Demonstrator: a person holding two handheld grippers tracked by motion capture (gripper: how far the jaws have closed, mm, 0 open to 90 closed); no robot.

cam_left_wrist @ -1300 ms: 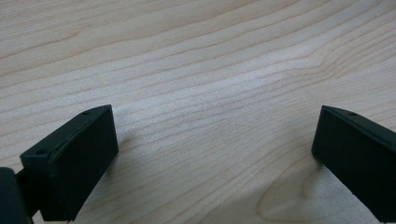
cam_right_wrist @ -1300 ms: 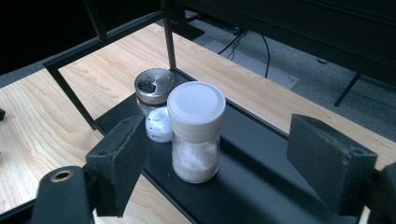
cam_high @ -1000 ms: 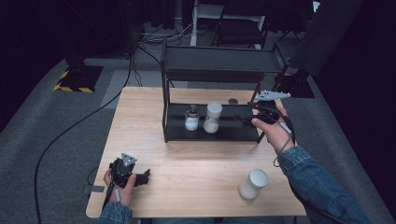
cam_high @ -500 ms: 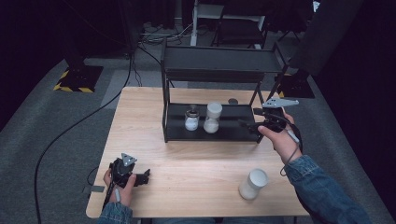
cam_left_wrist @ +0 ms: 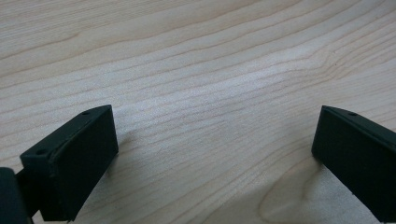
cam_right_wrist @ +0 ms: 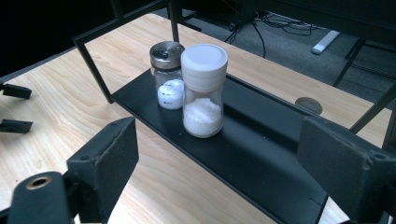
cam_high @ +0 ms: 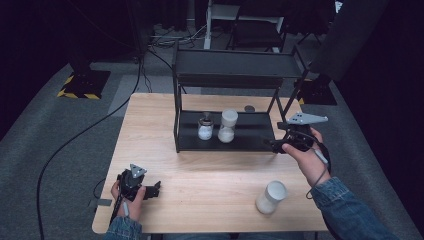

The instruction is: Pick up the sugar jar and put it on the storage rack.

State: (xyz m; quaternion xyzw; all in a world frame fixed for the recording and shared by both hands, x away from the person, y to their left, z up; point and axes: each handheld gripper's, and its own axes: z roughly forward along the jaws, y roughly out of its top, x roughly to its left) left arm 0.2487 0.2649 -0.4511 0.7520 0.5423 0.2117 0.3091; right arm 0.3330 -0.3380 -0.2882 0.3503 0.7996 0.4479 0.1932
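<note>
Jars of clear glass stand side by side on the matte black lower shelf (cam_high: 250,131) of a metal rack: a taller white-capped jar (cam_high: 228,126) half full of coarse white grains, and at its 9 o'clock a squat steel-lidded shaker (cam_high: 205,128). The right gripper (cam_high: 280,145) hovers at the shelf's 3 o'clock end, jaws wide and empty. The left gripper (cam_high: 154,188), jaws also wide, rests low over the pale wood-grain desk (cam_high: 210,175). A white cylindrical canister (cam_high: 271,197) stands at 5 o'clock.
</note>
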